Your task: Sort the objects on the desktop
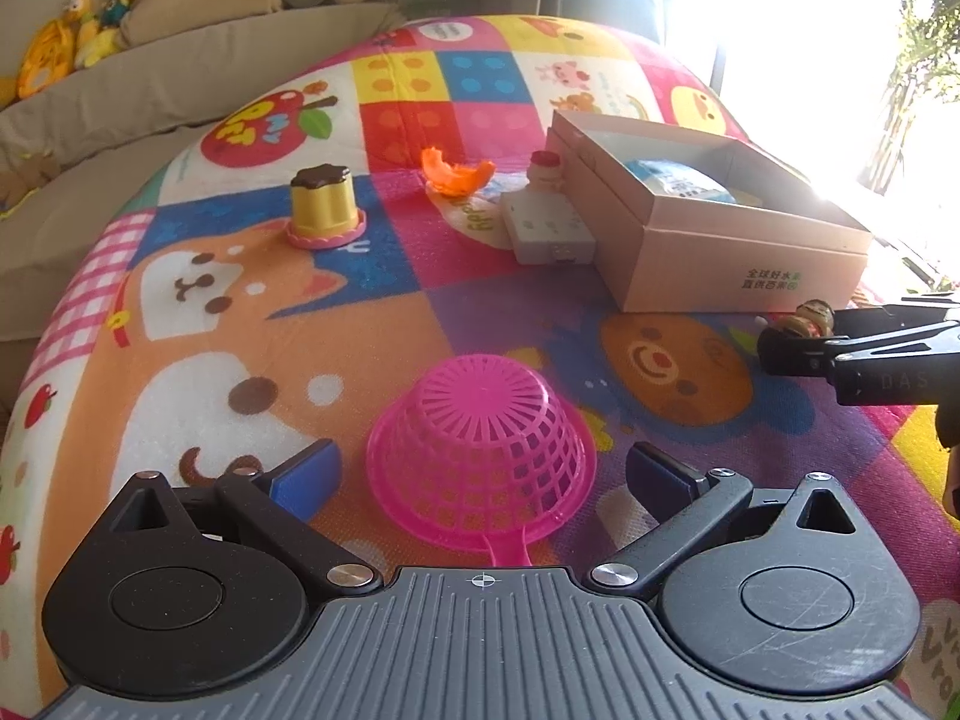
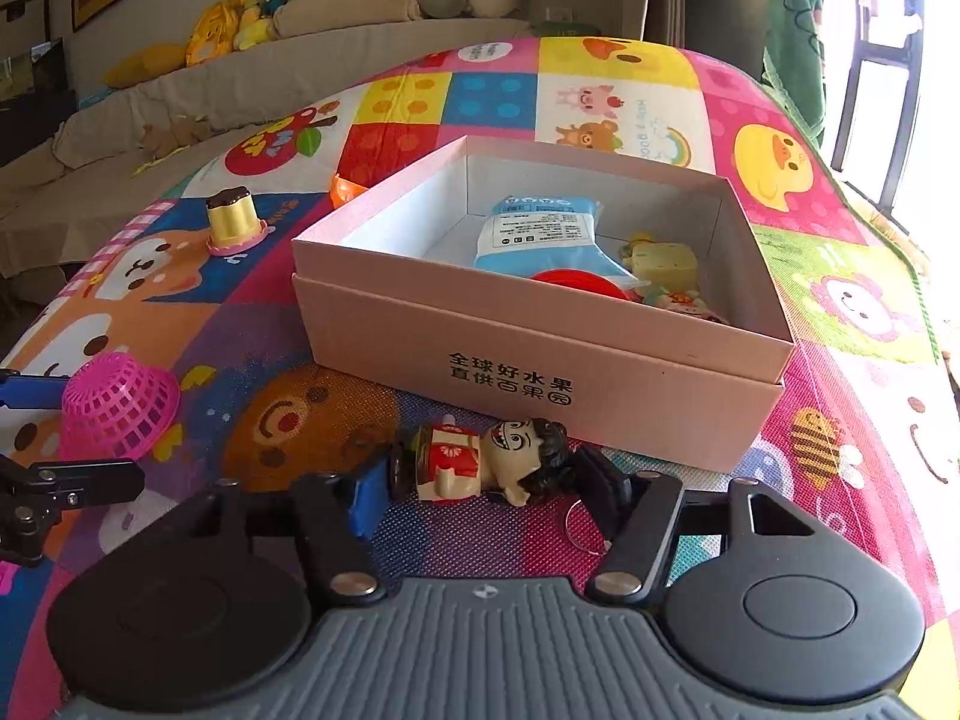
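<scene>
Desktop objects partly sorted; pink-beige box (image 2: pixel 540 372) sits open on the patterned play mat (image 2: pixel 840 360), which covers the surface.

Already in box, per right wrist view: blue-white packet (image 2: pixel 540 240), yellow cheese-like toy (image 2: pixel 666 258), red item (image 2: pixel 576 282) partly hidden, 1 small colourful piece by the near wall, too hidden to name.

In hand: right tongs (image 2: pixel 486 480) clamped on the figurine (image 2: pixel 486 462), which lies sideways between the pads, head toward the right pad. Figurine is just in front of the box's near wall, low over the mat, not yet in the box.

Left on mat: pink strainer basket (image 1: pixel 480 450), upside down, between the left tongs (image 1: pixel 480 468), whose pads stand wide apart and do not press it; yellow pudding toy (image 1: pixel 327 210); orange peel-like piece (image 1: pixel 456 174); white block toy (image 1: pixel 549 222) with a small red-capped figure, touching the box's side.

Judgement: roughly half done. 4 loose items remain, plus the held figurine to drop in.
</scene>
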Demonstrator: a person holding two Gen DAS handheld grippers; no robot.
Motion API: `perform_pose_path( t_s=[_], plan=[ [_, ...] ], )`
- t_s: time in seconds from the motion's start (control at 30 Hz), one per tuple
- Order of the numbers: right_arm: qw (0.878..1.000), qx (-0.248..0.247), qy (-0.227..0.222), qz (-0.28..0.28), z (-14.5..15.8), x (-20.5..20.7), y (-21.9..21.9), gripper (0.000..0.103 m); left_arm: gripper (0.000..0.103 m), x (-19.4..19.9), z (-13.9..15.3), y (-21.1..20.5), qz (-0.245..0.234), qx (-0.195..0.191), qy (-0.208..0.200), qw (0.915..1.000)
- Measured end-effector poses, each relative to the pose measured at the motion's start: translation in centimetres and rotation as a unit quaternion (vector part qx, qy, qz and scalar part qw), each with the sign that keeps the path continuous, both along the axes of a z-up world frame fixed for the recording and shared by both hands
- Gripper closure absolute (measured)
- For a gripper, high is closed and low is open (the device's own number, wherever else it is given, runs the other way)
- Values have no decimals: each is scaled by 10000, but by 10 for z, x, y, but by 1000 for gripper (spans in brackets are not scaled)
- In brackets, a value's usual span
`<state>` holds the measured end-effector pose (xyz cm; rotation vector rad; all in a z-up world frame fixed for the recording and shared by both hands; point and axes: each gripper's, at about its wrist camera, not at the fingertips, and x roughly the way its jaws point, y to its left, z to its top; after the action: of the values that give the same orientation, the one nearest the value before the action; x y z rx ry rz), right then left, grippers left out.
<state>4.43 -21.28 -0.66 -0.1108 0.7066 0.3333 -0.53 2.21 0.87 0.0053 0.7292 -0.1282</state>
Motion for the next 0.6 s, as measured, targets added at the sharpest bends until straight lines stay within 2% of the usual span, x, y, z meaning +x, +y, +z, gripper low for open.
perform_pose_path(
  t_s=[0.1,0.2,0.43,0.53,0.6],
  plan=[
    [10000,27,36,-1,3,-10,-5,39,1,1,0,-2,48,54,9,10000],
    [10000,79,24,38,10,-24,-13,39,15,1,3,-2,114,103,-25,9999],
    [9999,65,-60,136,28,-59,-26,39,15,-8,13,-5,16,70,-47,10000],
    [9994,97,-250,196,44,-73,-30,39,15,-18,31,-12,-149,18,-258,9996],
    [9987,155,-440,192,60,-80,-34,39,16,-24,54,-17,-327,-96,-503,9982]
  ],
)
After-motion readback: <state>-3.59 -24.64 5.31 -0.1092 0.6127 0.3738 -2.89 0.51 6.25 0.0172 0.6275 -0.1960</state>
